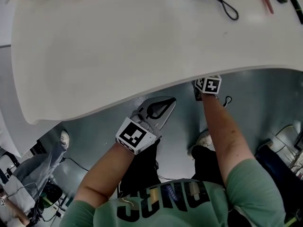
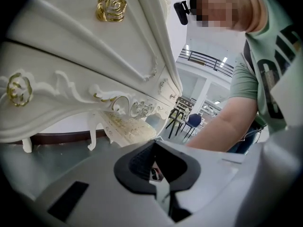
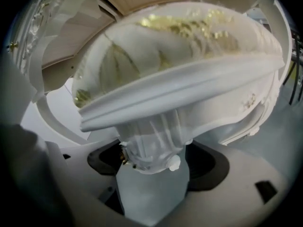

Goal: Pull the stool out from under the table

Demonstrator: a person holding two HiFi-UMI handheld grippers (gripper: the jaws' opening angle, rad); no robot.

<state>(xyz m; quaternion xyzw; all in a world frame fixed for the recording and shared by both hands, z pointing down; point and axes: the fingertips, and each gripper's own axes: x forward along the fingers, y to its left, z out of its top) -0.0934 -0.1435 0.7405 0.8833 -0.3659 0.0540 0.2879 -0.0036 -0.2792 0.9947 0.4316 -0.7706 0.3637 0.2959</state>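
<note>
While one stool (image 3: 180, 65) stands under the one white table (image 1: 118, 41), two grippers hang below its edge. The right gripper (image 3: 156, 162), at 2 o'clock from the left gripper (image 1: 158, 109), has its jaws spread around a stool leg. The left jaws are pressed together, empty. Two gold rose knobs (image 2: 111, 7) show. Lettering on the green shirt (image 1: 189, 197) can't be read whole. The seat's long axis runs from 8 to 2 o'clock, with the leg pointing to 6.

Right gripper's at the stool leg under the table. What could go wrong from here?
1. The right gripper has its jaws open around the stool leg, unclamped; the rounded carving may slip once pulled.
2. With the left gripper off the stool, a one-leg pull could twist it.
3. The right gripper sits just beneath the table edge; rising may knock it.
</note>
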